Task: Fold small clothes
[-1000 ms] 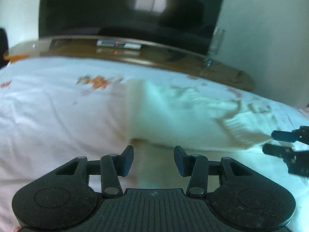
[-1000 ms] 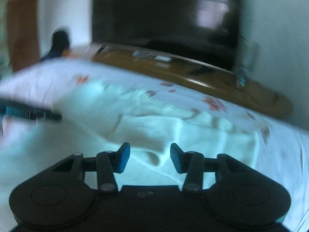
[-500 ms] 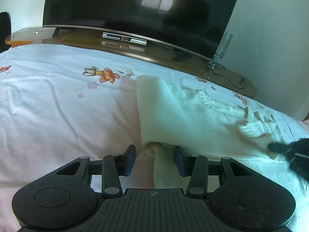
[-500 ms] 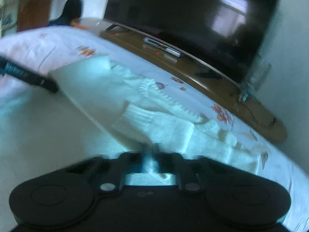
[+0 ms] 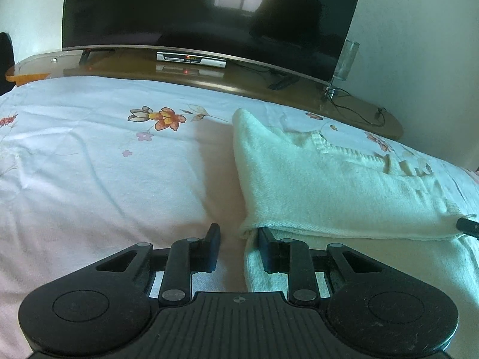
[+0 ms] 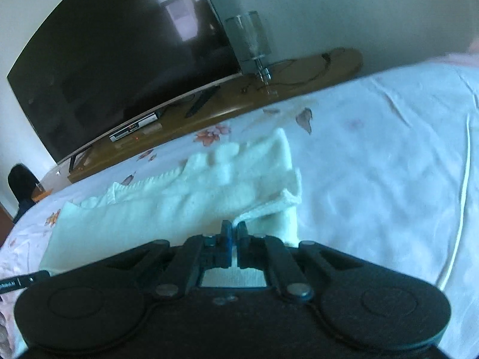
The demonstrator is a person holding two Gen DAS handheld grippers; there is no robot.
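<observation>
A small cream knit sweater point(image 5: 323, 185) lies folded over on the floral bedsheet point(image 5: 104, 164); it also shows in the right wrist view point(image 6: 185, 203). My left gripper point(image 5: 238, 243) is open at the sweater's near left corner, with its right finger touching the folded edge. My right gripper point(image 6: 233, 233) has its jaws nearly closed at the sweater's near right edge; the view is blurred, so I cannot tell if cloth is pinched. Its tip shows at the far right of the left wrist view point(image 5: 467, 226).
A large dark TV point(image 5: 209, 15) stands on a wooden stand point(image 5: 239, 80) beyond the bed, with a set-top box point(image 5: 191, 59) and a glass point(image 6: 248, 39). A white cable point(image 6: 461, 203) lies on the sheet at right.
The sweater's upper layer has been folded over and laid flat. My left gripper has slid left off the cloth. My right gripper has swung right and its jaws have closed in.
</observation>
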